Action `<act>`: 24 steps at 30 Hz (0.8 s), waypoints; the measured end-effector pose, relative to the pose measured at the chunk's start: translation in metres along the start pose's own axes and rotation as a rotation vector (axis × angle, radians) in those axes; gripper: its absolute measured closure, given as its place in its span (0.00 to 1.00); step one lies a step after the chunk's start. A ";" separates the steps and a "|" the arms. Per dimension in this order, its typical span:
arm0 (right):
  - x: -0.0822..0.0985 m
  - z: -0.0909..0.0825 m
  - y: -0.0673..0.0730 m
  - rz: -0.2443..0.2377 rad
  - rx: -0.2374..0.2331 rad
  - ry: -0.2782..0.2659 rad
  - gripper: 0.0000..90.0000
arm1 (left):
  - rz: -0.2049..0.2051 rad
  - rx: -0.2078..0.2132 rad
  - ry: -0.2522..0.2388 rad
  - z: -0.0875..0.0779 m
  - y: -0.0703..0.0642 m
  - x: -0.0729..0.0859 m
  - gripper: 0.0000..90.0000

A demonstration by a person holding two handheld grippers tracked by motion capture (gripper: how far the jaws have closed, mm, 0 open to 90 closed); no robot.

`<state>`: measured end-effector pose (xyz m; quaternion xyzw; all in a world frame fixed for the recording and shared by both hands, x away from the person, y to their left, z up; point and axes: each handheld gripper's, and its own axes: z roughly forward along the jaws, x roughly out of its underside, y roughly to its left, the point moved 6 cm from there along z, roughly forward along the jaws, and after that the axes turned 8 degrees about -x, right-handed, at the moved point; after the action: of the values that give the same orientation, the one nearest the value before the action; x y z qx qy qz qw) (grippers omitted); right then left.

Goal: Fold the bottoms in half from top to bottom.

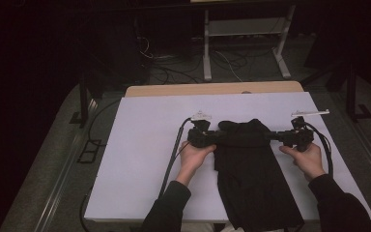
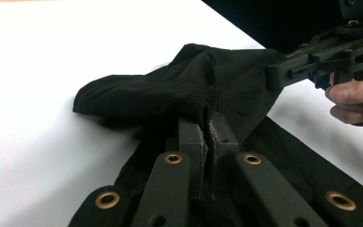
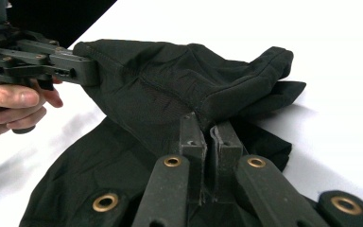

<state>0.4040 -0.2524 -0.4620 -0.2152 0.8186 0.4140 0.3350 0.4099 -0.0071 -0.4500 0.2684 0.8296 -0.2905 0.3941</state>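
While both grippers pinch it, the black cloth (image 1: pixel 249 154) sags, soft and light.
Left gripper (image 2: pixel 207 130) and right gripper (image 3: pixel 207 126) are squeezed on its edges; corners look best to grab.

High view: fixed above the person's side, looking forward and down over the whole white table (image 1: pixel 140 145); floor, cables and a desk frame (image 1: pixel 244 43) fill the dim background.

Left gripper view: rides low on the left gripper (image 2: pixel 207 135), sighting along its jaws, very close to the black garment (image 2: pixel 170 90); the right gripper (image 2: pixel 283 75) shows farther off at upper right.

Right gripper view: same low, close placement on the right gripper (image 3: pixel 207 135), facing the opposite way; the left gripper (image 3: pixel 82 71) appears at upper left.

All three share the raised garment fold between the grippers.
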 end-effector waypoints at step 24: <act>0.028 -0.011 0.013 -0.014 0.001 0.077 0.94 | 0.043 0.115 0.060 -0.014 -0.028 0.030 0.95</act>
<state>0.3731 -0.2565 -0.4705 -0.2364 0.8297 0.4025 0.3061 0.3681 -0.0104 -0.4596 0.3171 0.8169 -0.3209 0.3594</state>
